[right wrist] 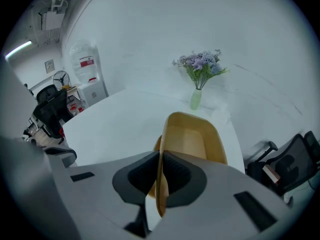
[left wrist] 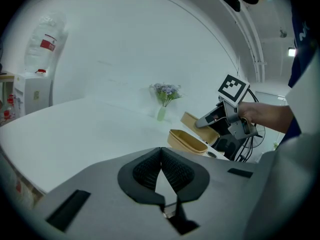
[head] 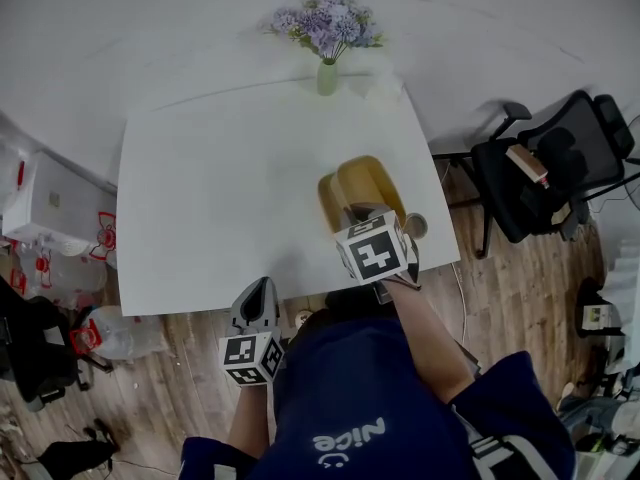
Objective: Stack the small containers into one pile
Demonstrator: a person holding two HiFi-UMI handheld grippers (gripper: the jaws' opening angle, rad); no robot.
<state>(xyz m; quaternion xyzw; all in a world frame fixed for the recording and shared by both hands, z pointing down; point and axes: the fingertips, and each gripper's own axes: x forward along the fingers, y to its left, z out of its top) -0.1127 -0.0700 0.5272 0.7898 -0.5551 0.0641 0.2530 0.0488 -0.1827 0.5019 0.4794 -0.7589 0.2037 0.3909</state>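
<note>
Two small yellow containers sit near the white table's (head: pixel 220 188) right front corner. My right gripper (right wrist: pixel 160 156) is shut on the near wall of one container (right wrist: pixel 192 139) and holds it tilted over the other container (right wrist: pixel 156 145), whose edge shows just to its left. The head view has the held container (head: pixel 368 183) overlapping the second container (head: pixel 328 203), with the right gripper (head: pixel 362 213) at their near side. From the left gripper view, the lower container (left wrist: pixel 187 141) rests flat on the table. My left gripper (left wrist: pixel 161 151) is shut and empty, low at the table's front edge (head: pixel 258 288).
A green vase with purple flowers (head: pixel 327 76) stands at the table's far edge. A small round object (head: pixel 415 225) lies by the right edge. A black office chair (head: pixel 540 173) stands right of the table. Bags and boxes (head: pixel 60 258) sit on the floor at left.
</note>
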